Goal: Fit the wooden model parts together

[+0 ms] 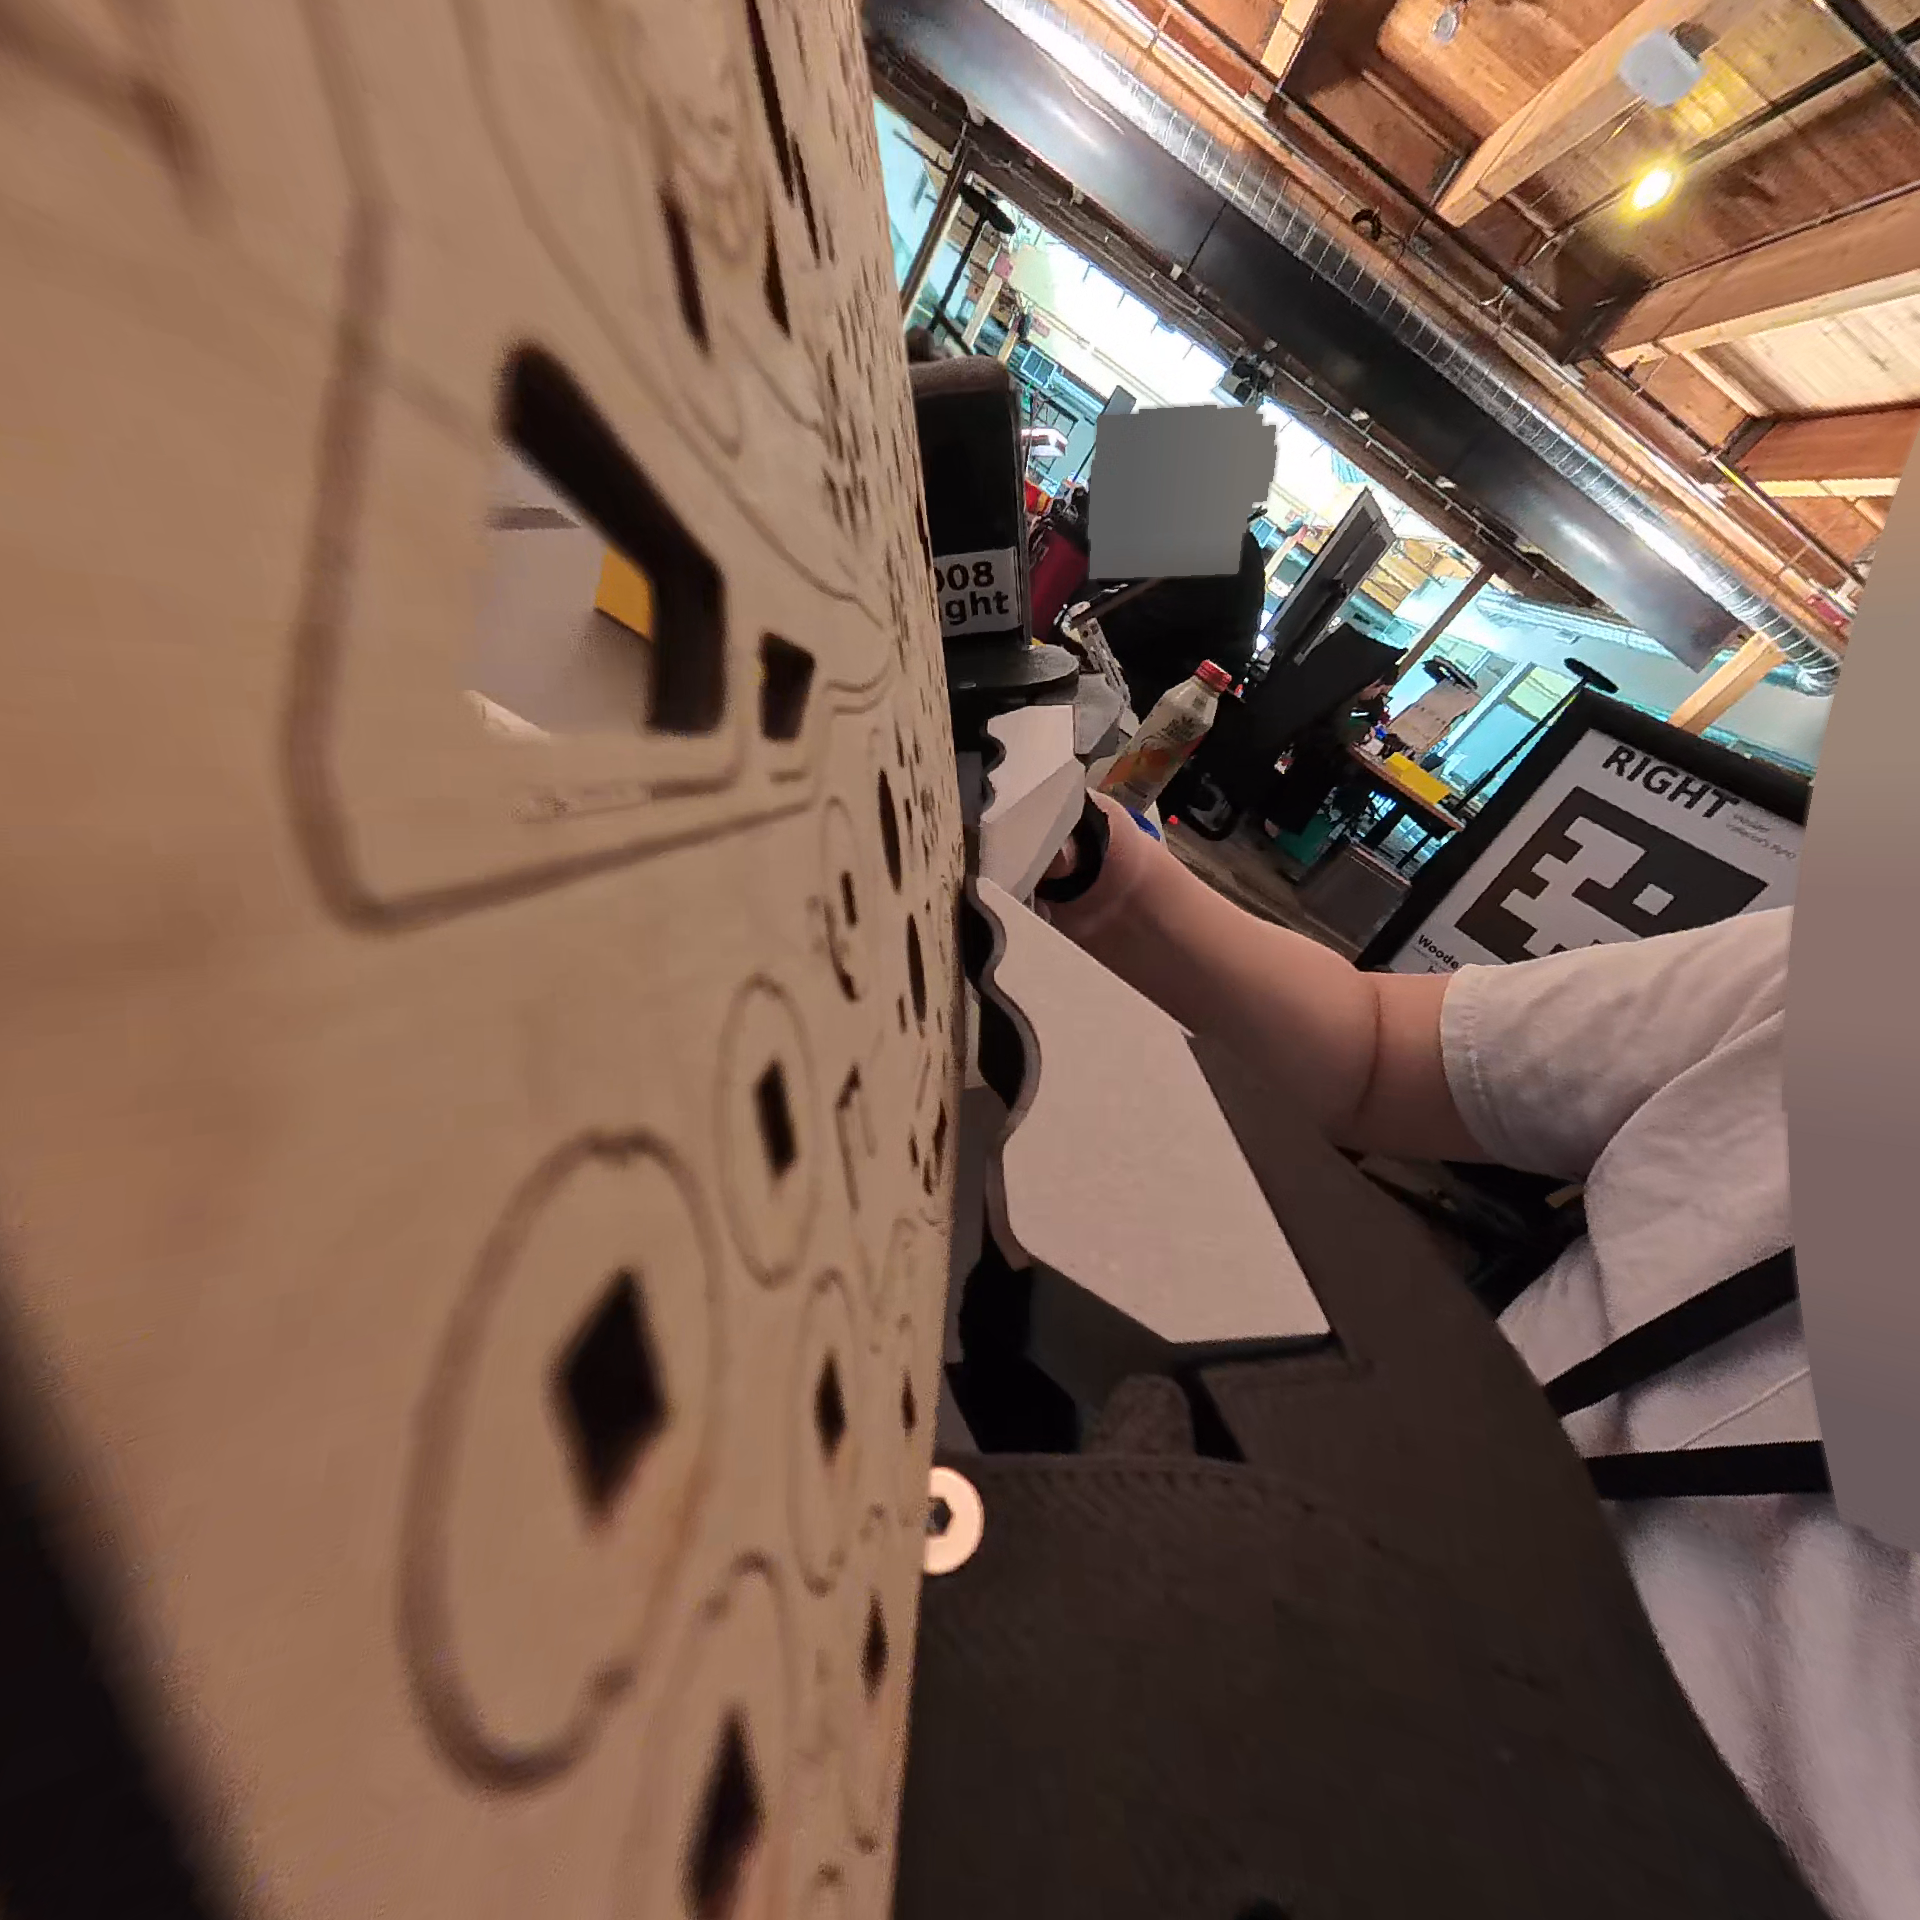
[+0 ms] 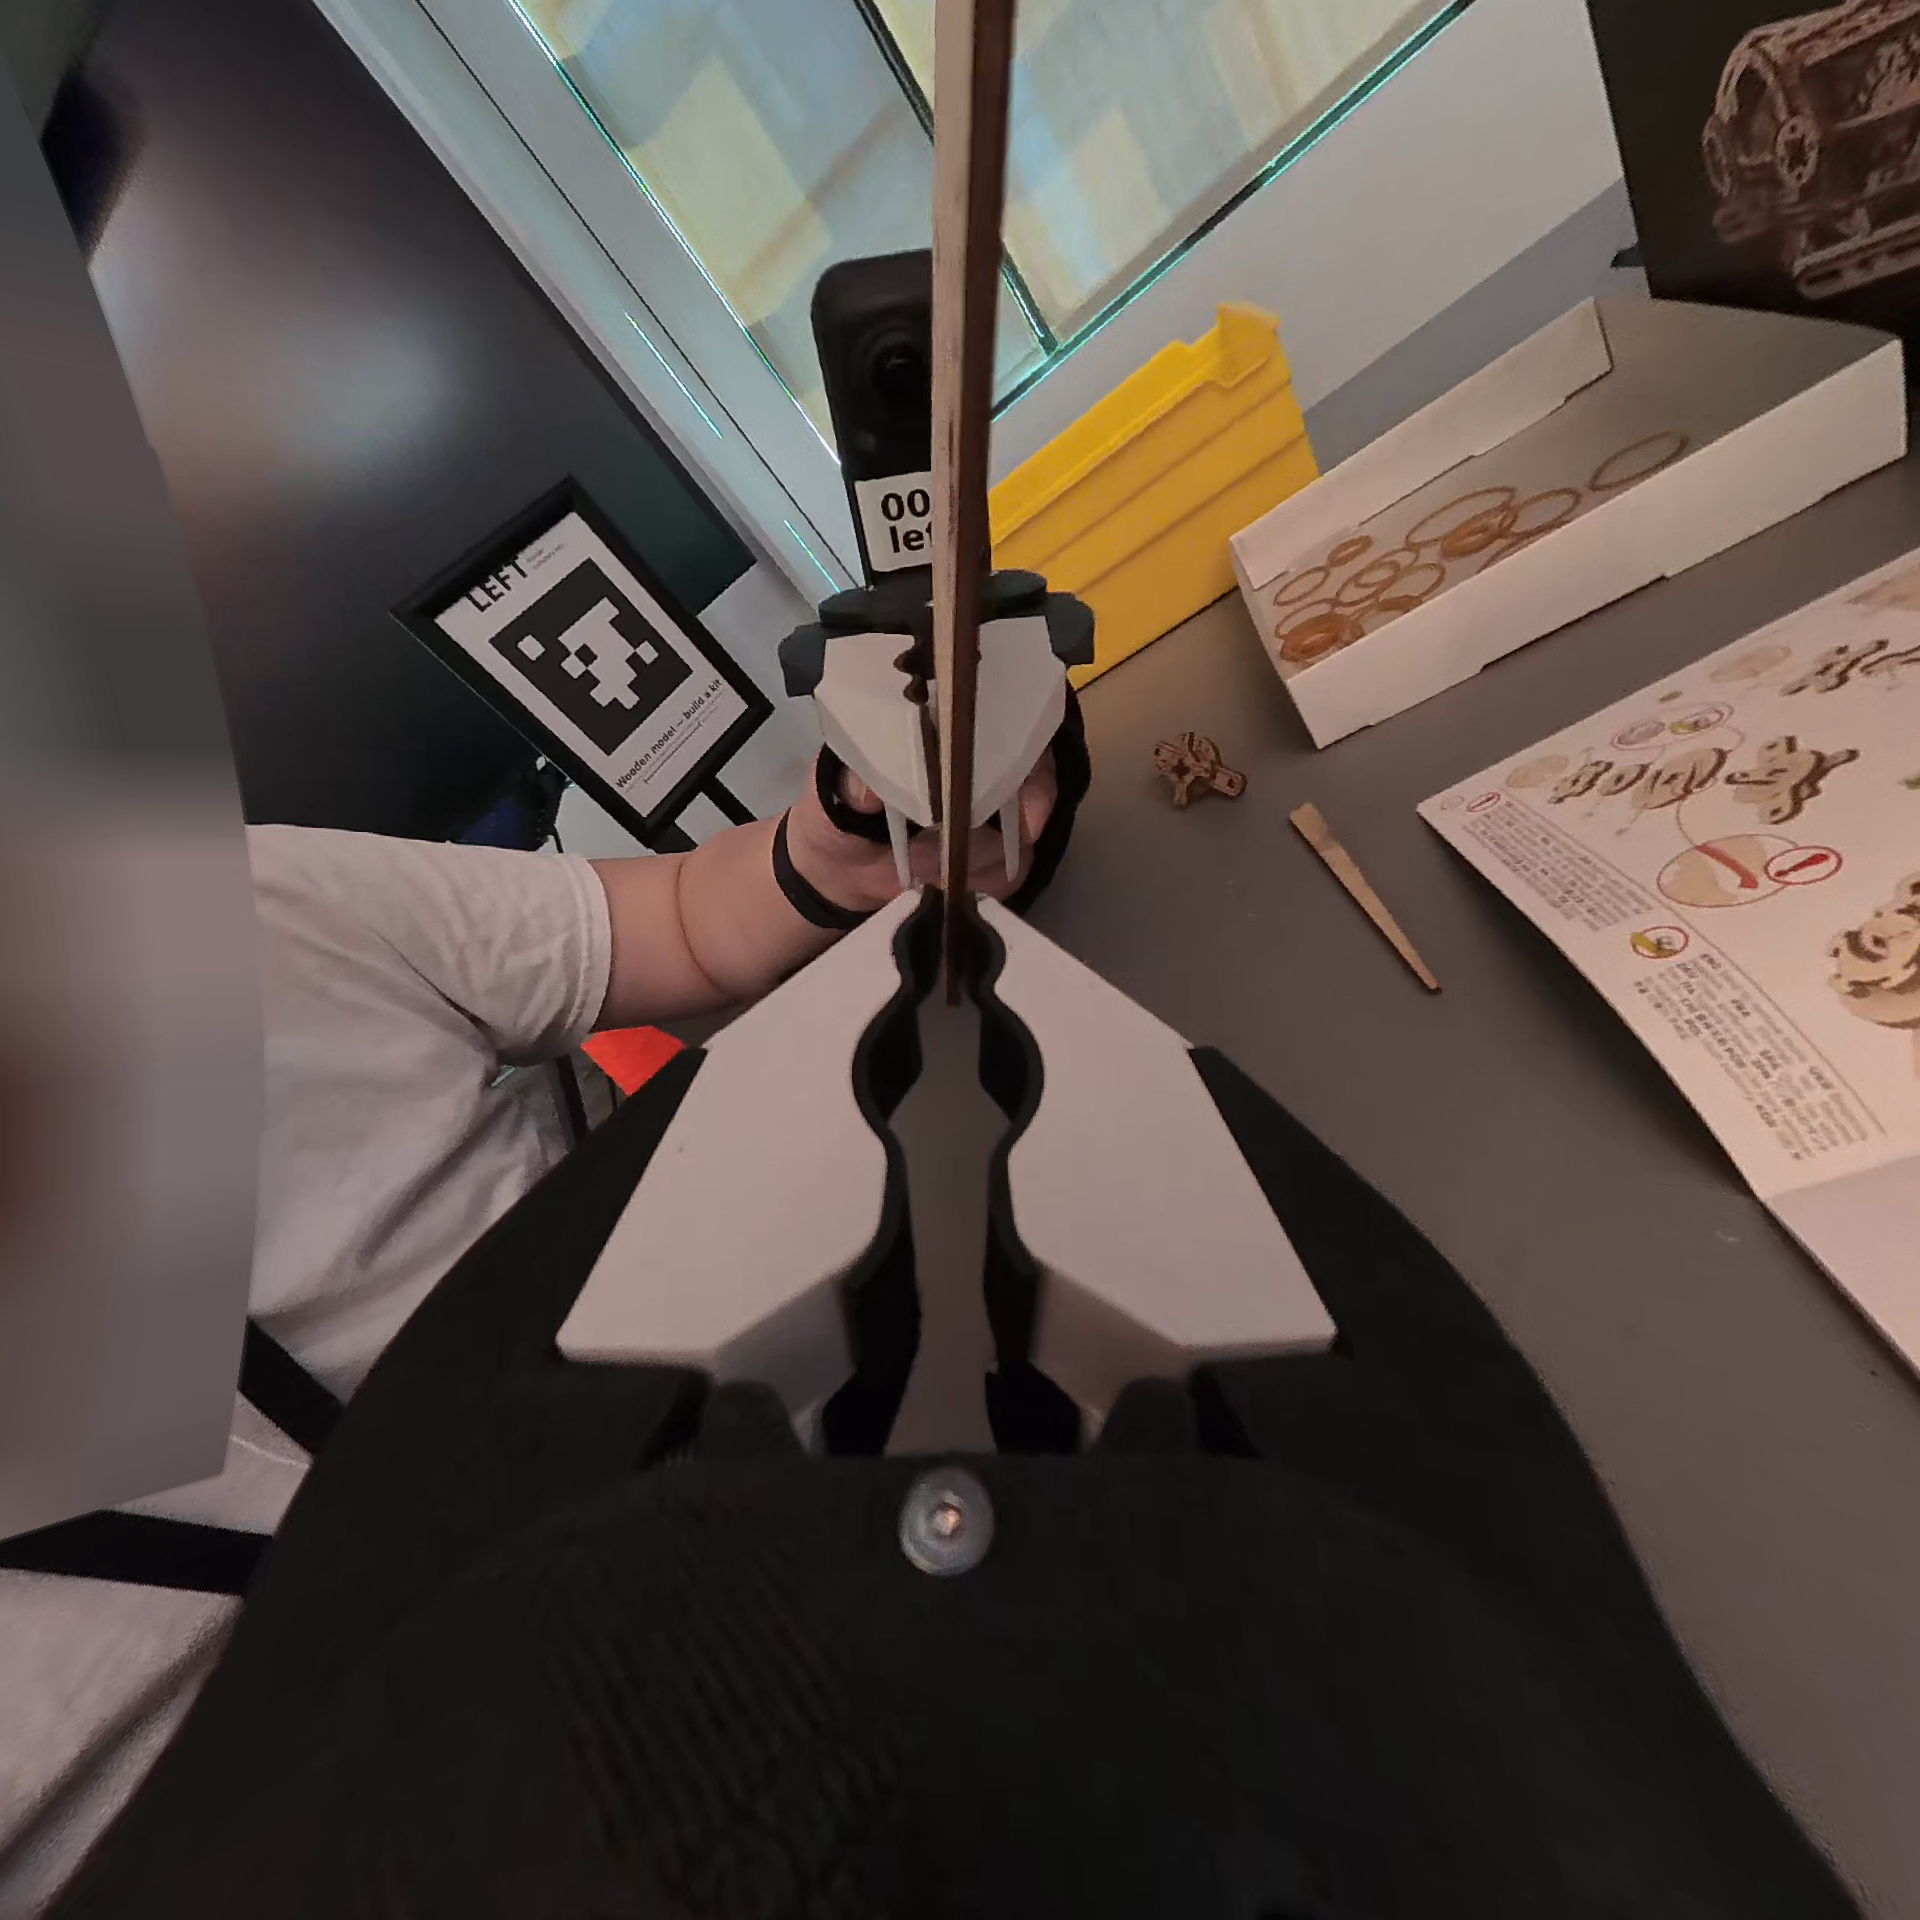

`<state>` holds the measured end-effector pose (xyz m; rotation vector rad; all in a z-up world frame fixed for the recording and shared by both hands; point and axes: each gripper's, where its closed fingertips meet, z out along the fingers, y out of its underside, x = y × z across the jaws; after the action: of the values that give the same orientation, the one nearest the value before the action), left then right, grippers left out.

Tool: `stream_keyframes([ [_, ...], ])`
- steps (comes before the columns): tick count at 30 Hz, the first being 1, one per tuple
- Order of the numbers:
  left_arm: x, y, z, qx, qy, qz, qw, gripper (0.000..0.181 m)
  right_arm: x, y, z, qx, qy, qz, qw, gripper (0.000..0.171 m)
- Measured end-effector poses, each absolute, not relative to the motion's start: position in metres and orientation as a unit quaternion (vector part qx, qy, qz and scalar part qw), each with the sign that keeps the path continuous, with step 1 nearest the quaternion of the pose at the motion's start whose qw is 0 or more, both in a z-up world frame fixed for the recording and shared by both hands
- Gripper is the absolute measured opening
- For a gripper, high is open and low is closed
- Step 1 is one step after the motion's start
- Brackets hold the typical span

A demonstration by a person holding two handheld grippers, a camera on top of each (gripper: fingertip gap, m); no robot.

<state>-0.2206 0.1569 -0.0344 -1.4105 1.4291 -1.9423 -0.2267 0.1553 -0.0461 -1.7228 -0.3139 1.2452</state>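
Observation:
A thin laser-cut wooden sheet (image 1: pixel 520 1039) with cut-out part outlines fills the left half of the left wrist view, upright and very close. In the right wrist view it shows edge-on (image 2: pixel 961 416). My left gripper (image 1: pixel 961 914) is shut on one edge of it; the sheet hides the left finger. My right gripper (image 2: pixel 948 935) is shut on the opposite edge at the fingertips. The two grippers face each other, and the left one also shows in the right wrist view (image 2: pixel 935 727). A small assembled wooden part (image 2: pixel 1195 769) lies on the grey table (image 2: pixel 1351 1143).
A wooden stick (image 2: pixel 1361 894) and an instruction sheet (image 2: pixel 1714 883) lie to the right. A white box (image 2: pixel 1455 665) holds several wooden rings, with a yellow bin (image 2: pixel 1143 499) behind it. Framed marker signs (image 2: pixel 592 665) (image 1: pixel 1590 862) stand nearby. A person's arm (image 1: pixel 1247 987) holds the right gripper. Less than 4 cm separates the two grippers' tips.

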Motion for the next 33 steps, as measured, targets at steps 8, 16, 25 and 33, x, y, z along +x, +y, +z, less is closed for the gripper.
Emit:
stream_keyframes([
  [8, -0.22, 0.158, -0.037, -0.504, 0.5, -0.685, 0.167, 0.002, -0.229, 0.156, -0.049, -0.71, -0.126, 0.509, 0.47, 0.0],
  [16, -0.219, 0.159, -0.023, -0.486, 0.477, -0.706, 0.196, 0.008, -0.221, 0.162, -0.029, -0.657, -0.058, 0.555, 0.507, 0.0],
  [25, -0.214, 0.162, -0.029, -0.508, 0.453, -0.707, 0.192, 0.002, -0.219, 0.168, -0.03, -0.652, -0.04, 0.545, 0.525, 0.0],
  [33, -0.213, 0.164, -0.035, -0.534, 0.447, -0.694, 0.184, 0.001, -0.218, 0.17, -0.036, -0.667, -0.066, 0.502, 0.547, 0.001],
])
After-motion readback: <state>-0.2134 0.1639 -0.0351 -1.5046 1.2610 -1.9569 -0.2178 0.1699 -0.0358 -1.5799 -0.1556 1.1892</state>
